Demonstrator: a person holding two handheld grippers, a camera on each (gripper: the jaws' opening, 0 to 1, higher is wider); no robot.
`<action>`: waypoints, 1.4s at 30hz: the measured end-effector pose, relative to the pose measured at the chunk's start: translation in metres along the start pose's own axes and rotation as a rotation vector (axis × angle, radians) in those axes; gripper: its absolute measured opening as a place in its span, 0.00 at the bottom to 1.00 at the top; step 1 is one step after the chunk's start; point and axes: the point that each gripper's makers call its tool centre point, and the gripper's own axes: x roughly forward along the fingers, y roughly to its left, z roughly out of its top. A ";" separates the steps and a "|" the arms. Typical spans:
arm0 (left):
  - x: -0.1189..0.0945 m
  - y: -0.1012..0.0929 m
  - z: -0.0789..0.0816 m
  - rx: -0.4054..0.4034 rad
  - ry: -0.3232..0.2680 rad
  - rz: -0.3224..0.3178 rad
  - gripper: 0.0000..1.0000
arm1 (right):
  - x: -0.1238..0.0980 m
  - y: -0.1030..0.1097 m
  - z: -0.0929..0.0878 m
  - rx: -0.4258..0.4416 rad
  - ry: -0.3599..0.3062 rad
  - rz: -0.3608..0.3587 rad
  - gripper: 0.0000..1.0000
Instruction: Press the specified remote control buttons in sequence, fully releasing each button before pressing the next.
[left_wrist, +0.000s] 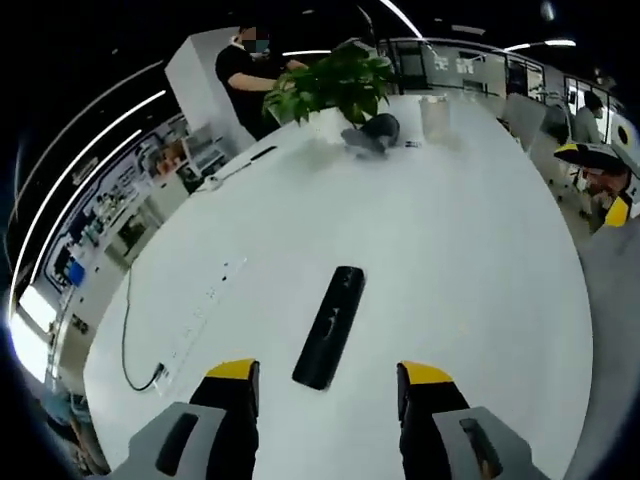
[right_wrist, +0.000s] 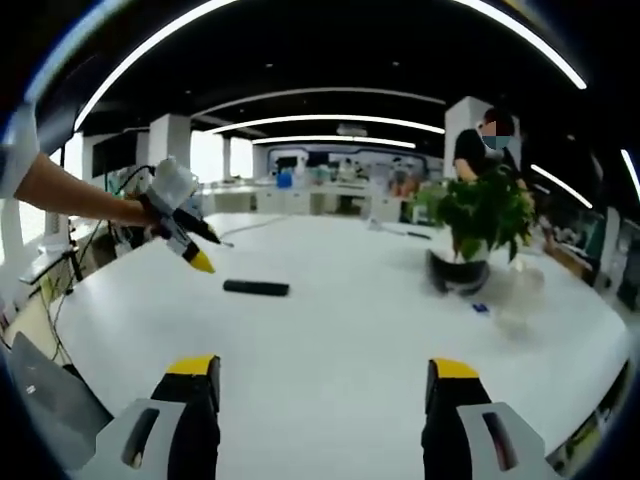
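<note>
— While the left gripper (left_wrist: 328, 385) hangs over the white table (left_wrist: 470, 260), where's the remote control (left_wrist: 330, 326)?
— Lower centre of the left gripper view, flat between its spread, empty jaws.
— And the right gripper (right_wrist: 318, 385)?
— Jaws released too, nothing held; remote left of centre, potted plant (right_wrist: 482, 222) at right.

The right gripper (right_wrist: 327, 385) hovers with jaws spread above the white table (right_wrist: 350, 330); the left gripper (right_wrist: 185, 238) hangs above the black remote (right_wrist: 256, 288); a potted plant (right_wrist: 480, 225) stands beyond.
</note>
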 end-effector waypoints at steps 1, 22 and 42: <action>0.003 0.001 -0.001 0.007 0.009 -0.008 0.53 | 0.000 0.000 -0.001 0.000 0.004 0.001 0.83; 0.060 0.010 -0.035 0.038 0.199 -0.130 0.34 | 0.003 0.004 -0.011 -0.017 0.061 0.006 0.81; 0.076 0.004 -0.050 0.117 0.310 -0.175 0.23 | 0.005 0.011 -0.021 -0.051 0.115 0.033 0.80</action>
